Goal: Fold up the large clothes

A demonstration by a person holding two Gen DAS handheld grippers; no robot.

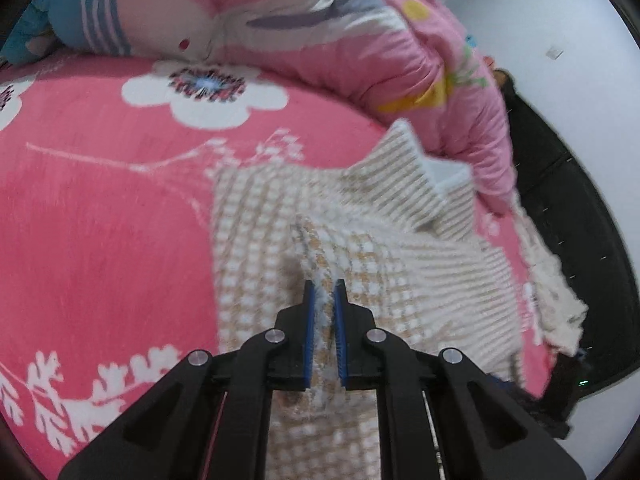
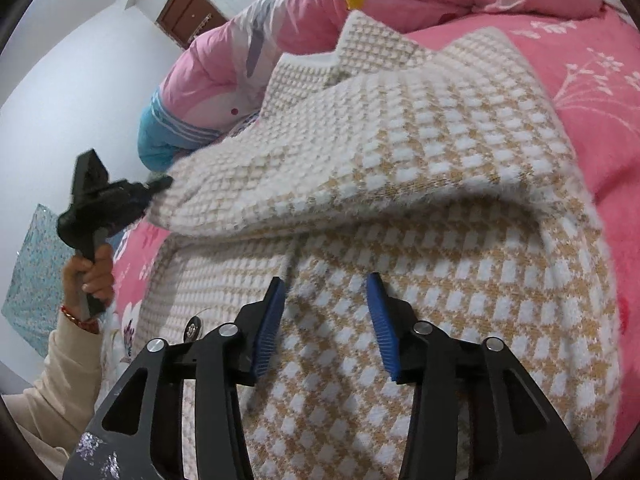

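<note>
Between the blue pads of the left gripper (image 1: 323,292) a fuzzy edge of the beige-and-white checked knit sweater (image 2: 420,184) is pinched tight, the jaws nearly together on the cloth; from this grip a flap of the sweater runs up and away, lifted clear of the rest, which I judge is a side being carried across for a fold. The right gripper (image 2: 328,286) stands with its jaws moderately apart just over the flat lower layer of the sweater, the pads on either side of a patch of knit but not pressing on it that I can see; it looks placed to steady the body while the other side is drawn over. Left of it, a hand (image 2: 90,276) in a cream sleeve holds the left gripper's handle. The sweater is thick, soft and woolly, its pointed collar lying farthest ahead. It lies on a pink flowered bedsheet (image 1: 100,216), and beyond it a pink printed quilt (image 1: 320,12) is heaped.
</note>
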